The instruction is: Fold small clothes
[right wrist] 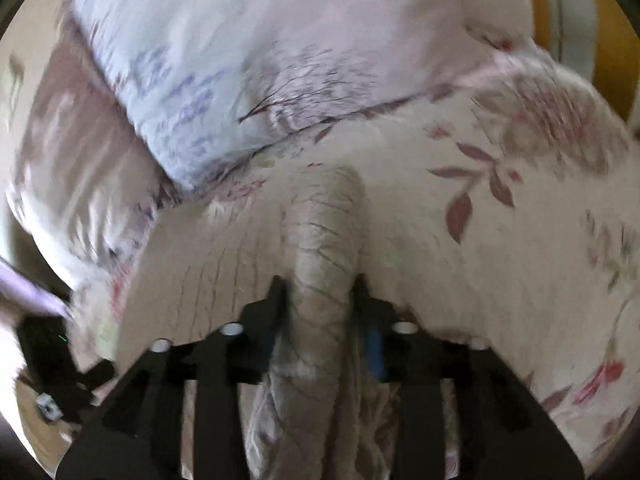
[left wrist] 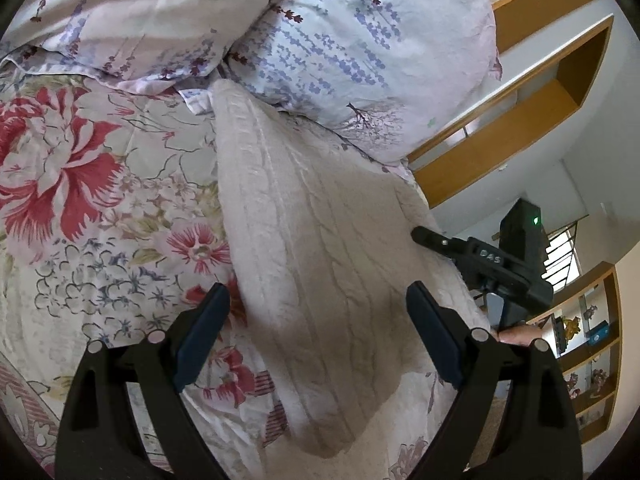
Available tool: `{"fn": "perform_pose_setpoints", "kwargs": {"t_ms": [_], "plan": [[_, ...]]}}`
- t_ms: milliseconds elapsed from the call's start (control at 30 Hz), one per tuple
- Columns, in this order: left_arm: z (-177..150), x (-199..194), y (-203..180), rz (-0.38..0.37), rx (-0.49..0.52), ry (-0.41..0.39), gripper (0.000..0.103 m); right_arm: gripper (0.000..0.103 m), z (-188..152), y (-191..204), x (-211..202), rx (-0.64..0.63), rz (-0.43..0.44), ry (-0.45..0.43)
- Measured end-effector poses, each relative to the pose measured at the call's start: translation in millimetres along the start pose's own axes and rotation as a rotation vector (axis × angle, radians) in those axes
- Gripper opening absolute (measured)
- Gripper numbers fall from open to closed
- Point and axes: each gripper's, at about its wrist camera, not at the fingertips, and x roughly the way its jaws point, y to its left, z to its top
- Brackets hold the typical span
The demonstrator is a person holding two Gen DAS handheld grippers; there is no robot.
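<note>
1. Left wrist view: one cream knit garment [left wrist: 320, 264] lying long across a floral bedspread [left wrist: 88, 200], its far end touching two lavender-print pillows [left wrist: 360, 40]. Left gripper [left wrist: 316, 312] spread wide above the knit, gripping nothing. Right gripper [left wrist: 480, 256] at the knit's right edge, grip hidden here. Wooden shelves [left wrist: 532, 120] on white walls beyond the bed.
2. Right wrist view, blurred: right gripper [right wrist: 320, 292] pinching a raised fold of the garment [right wrist: 324, 240]. One pillow [right wrist: 240, 60] ahead, bedspread [right wrist: 520, 220] around. No shelf contents visible here.
</note>
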Motion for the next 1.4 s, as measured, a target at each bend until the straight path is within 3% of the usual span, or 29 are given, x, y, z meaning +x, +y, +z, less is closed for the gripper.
{"fn": "perform_pose_setpoints", "kwargs": {"t_ms": [67,300,467,600,633,667,700,733,900,1033,1167,1200,1267,1300,1333,1400], "plan": [[0,0,1,-0.003,-0.002,0.003,0.09,0.059,-3,-8,-14,0.022,0.013,-0.023],[-3,-7,-8,0.043,-0.005,0.012,0.089,0.059,-38,-23,-55,0.052,0.157,-0.027],[-18,-19,-20,0.076,0.022,0.025,0.088,0.059,-55,-14,-68,0.003,0.195,-0.024],[-32,-18,-20,0.072,-0.012,0.06,0.084,0.056,-60,-10,-62,-0.01,0.192,-0.007],[-35,-17,-19,0.075,-0.021,0.066,0.08,0.047,-61,-10,-58,-0.011,0.189,0.005],[-37,-16,-18,0.08,-0.027,0.071,0.077,0.026,-63,-8,-54,-0.021,0.174,0.013],[-40,-13,-17,0.084,-0.034,0.083,0.067,0.017,-64,-6,-52,-0.044,0.148,0.012],[-41,-10,-15,0.079,-0.041,0.098,0.055,0.016,-64,-2,-54,-0.077,0.122,-0.007],[-47,-8,-12,0.068,-0.052,0.114,0.035,0.012,-59,2,-85,-0.124,0.104,-0.173],[-50,-14,-10,0.062,-0.033,0.116,0.021,0.012,-67,-10,-53,-0.159,-0.075,-0.086],[-56,-15,-7,0.07,-0.025,0.122,0.025,0.013,-71,-30,-38,-0.073,-0.015,-0.049],[-56,-16,-6,0.074,-0.027,0.126,0.032,0.015,-69,-31,-40,-0.061,0.0,-0.044],[-56,-22,-6,0.075,-0.029,0.107,0.05,0.034,-65,-35,-51,-0.022,0.05,-0.051],[-53,-25,-6,0.078,-0.03,0.084,0.07,0.041,-62,-37,-55,-0.002,0.07,-0.065],[-50,-29,-6,0.084,-0.036,0.055,0.077,0.051,-57,-40,-62,0.026,0.106,-0.092],[-42,-31,-5,0.077,-0.053,0.038,0.08,0.053,-49,-45,-65,0.071,0.154,-0.11]]}}
